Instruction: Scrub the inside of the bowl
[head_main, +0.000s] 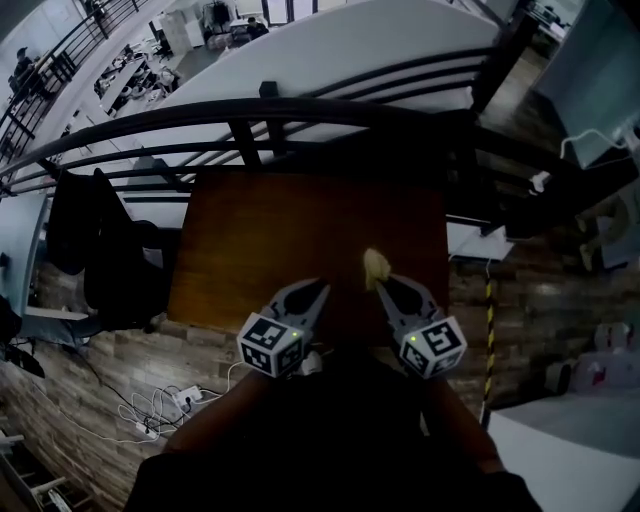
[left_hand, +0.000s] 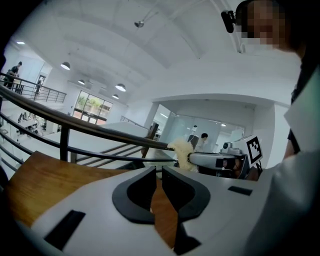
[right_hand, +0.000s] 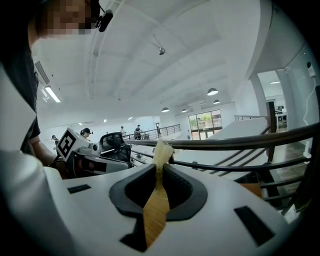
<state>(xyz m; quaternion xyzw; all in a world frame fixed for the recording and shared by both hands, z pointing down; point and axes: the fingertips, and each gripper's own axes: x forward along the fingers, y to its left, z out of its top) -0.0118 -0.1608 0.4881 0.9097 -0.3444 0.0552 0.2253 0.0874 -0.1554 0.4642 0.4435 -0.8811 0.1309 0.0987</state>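
Left gripper (left_hand: 159, 172) view, jaws a narrow slit apart, nothing between, right gripper (right_hand: 161, 167) view, jaws clenched on pale fibrous scrubber (right_hand: 161, 150), only head view shows both over wooden table (head_main: 300, 220), black-and-white marker cubes (head_main: 270, 345)

No legible txt/nos.; only square markers on left hand-held gripper (head_main: 315, 288) & right hand-held gripper (head_main: 383, 285).

we see a wooden table (head_main: 290, 230), matt brown with fine grain; the scrubber (head_main: 375, 266) is pale, fibrous, rough; left gripper (head_main: 318, 288) and right gripper (head_main: 382, 285) have smooth matt grey plastic shells, matt black inside the jaws; at 12 o'clock, a dark smooth metal railing (head_main: 260, 112).
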